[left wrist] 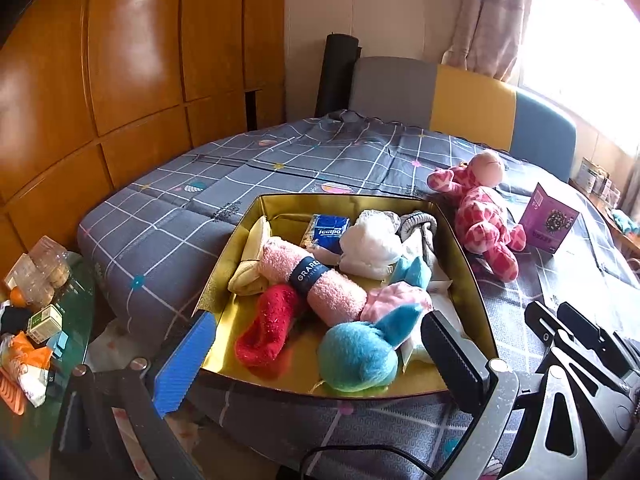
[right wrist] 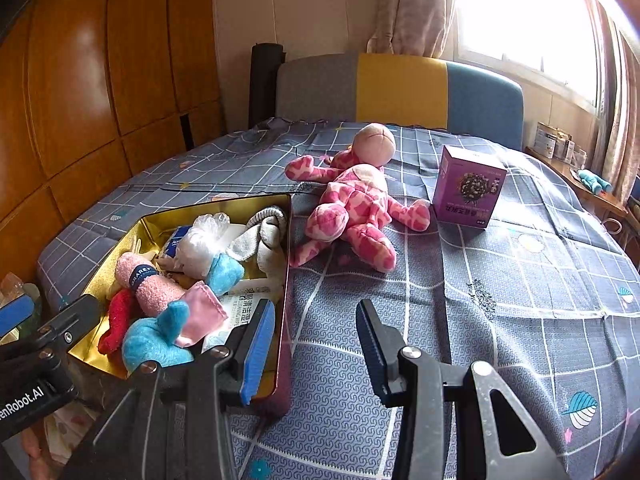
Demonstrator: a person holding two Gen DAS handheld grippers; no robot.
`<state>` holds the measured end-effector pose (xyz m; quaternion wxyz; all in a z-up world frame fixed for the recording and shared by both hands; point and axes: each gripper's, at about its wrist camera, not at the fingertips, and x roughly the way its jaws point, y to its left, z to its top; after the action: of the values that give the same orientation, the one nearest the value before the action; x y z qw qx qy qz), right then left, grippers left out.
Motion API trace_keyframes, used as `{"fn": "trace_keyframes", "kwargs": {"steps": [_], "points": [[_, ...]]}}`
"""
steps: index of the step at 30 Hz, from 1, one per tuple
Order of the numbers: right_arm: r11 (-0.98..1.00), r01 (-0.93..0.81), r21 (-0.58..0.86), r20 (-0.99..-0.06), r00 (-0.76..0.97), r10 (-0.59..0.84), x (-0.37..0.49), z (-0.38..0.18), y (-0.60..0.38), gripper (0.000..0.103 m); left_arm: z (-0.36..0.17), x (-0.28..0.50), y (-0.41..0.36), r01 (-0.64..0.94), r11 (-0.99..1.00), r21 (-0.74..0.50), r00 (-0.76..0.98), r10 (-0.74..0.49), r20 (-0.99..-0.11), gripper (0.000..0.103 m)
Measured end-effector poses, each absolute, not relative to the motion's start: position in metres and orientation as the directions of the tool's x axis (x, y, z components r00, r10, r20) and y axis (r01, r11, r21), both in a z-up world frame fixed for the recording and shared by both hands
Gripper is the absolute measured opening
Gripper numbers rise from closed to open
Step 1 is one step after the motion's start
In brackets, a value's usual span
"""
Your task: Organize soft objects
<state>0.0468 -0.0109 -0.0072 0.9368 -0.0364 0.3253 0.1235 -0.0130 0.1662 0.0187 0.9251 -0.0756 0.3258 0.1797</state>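
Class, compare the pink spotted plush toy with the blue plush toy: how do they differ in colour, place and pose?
The pink spotted plush toy is patterned in two pinks; the blue plush toy is plain blue. The pink spotted plush toy lies on the bedspread outside the gold box; the blue plush toy sits inside it among other items. The pink spotted plush toy sprawls with limbs spread; the blue plush toy looks bunched up. Both are soft, fuzzy toys.

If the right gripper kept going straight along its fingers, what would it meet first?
Most likely the grey bedspread: the right gripper is open and empty, angled down over bare cloth just right of the gold box. The pink plush toy lies further on; depth is unclear.
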Motion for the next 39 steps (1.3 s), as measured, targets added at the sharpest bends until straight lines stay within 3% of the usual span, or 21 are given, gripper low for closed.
{"fn": "trace_keyframes", "kwargs": {"steps": [39], "points": [[0.967,-0.253,0.025,-0.624,0.752,0.213,0.0476,-0.0104,-0.0117,0.042,0.0179,-0.0131,0.1655,-0.381,0.925,-0.014,0.716,0.285,-0.637,0.103]]}}
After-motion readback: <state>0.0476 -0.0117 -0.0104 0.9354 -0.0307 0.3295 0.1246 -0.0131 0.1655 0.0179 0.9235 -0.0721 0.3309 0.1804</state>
